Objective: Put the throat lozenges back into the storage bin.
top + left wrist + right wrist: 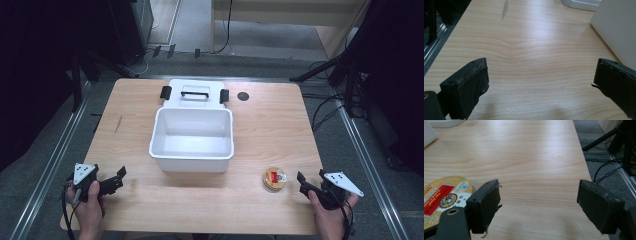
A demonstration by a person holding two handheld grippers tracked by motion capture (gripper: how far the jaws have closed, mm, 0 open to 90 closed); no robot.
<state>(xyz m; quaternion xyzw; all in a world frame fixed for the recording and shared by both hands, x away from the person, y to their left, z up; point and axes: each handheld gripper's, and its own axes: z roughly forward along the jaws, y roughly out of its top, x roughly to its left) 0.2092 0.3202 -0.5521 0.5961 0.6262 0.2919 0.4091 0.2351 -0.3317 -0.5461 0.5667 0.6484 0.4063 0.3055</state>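
1. Centrally, the white bin (pixel 191 139) sat open on the wooden table (pixel 270 125).
2. Lower right, the round tin (pixel 275 178) lay just left of the right gripper (pixel 309 179), jaws released.
3. Lower left, the left gripper (pixel 118 179) stood released, empty.

- My left claw (pixel 116 179) is black, topped by a grey three-cornered plate with small dark dots.
- My right claw (pixel 303 183) matches it (pads frayed at the edges).
- Black cables trail from both.

Wooden table (pixel 270 125), white bin (pixel 192 140), lid (pixel 195 93), perhaps tin (pixel 275 178)
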